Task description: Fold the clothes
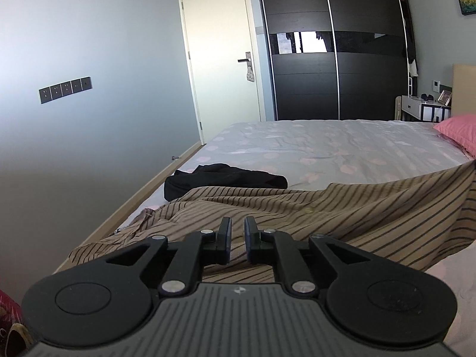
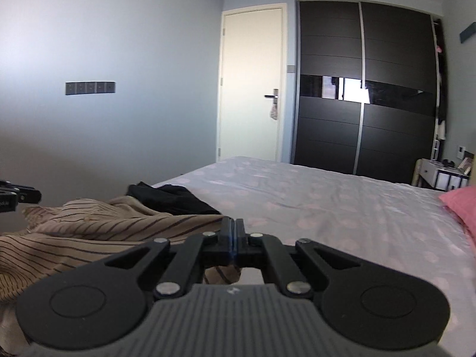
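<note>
Two garments are lying on the grey pink-dotted bedsheet [image 1: 342, 139]: a tan striped cotton shirt [image 1: 297, 208] spreading beneath the slightly parted left gripper [image 1: 238, 233], and a crumpled black garment [image 1: 220, 178] beyond it. The right gripper [image 2: 235, 232] is pinching the shirt's edge.

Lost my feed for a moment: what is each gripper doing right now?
Left gripper: open, holding nothing, above the striped shirt.
Right gripper: shut; striped fabric shows just under it, but a grip cannot be confirmed.

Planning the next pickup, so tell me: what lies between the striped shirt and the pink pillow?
Only bare floral bedsheet separates the striped shirt from the pink pillow, clearest in the right wrist view; the black garment lies off toward the wall.
</note>
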`<control>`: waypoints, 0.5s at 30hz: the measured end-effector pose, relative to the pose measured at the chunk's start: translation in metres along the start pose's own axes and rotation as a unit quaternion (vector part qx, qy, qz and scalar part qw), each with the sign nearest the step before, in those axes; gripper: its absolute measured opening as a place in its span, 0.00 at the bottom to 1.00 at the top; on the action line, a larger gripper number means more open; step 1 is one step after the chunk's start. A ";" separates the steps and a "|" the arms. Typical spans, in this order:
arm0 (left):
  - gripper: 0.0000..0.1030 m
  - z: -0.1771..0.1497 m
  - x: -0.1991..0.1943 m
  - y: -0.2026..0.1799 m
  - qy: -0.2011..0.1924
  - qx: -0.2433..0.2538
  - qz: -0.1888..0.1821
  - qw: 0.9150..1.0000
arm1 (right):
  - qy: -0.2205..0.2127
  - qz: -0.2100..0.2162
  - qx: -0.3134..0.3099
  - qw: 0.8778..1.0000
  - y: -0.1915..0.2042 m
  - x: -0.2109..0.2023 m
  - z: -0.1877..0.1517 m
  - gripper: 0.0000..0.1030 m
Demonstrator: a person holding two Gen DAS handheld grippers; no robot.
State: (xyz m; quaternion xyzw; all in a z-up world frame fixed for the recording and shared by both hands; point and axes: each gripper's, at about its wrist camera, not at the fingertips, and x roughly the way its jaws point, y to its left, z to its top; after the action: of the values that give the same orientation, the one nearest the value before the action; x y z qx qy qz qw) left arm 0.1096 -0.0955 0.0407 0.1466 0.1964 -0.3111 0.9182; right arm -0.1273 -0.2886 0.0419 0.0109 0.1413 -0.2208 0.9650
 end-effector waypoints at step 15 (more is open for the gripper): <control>0.14 -0.023 0.015 -0.072 0.065 0.042 -0.074 0.994 | 0.102 -0.326 0.059 0.938 -0.192 -0.105 -0.106 0.00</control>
State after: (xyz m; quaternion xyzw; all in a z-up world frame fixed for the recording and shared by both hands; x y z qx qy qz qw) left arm 0.0686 -0.1492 0.0032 0.1902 0.2527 -0.3759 0.8710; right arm -0.3288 -0.4086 -0.0224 0.0434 0.2213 -0.5289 0.8182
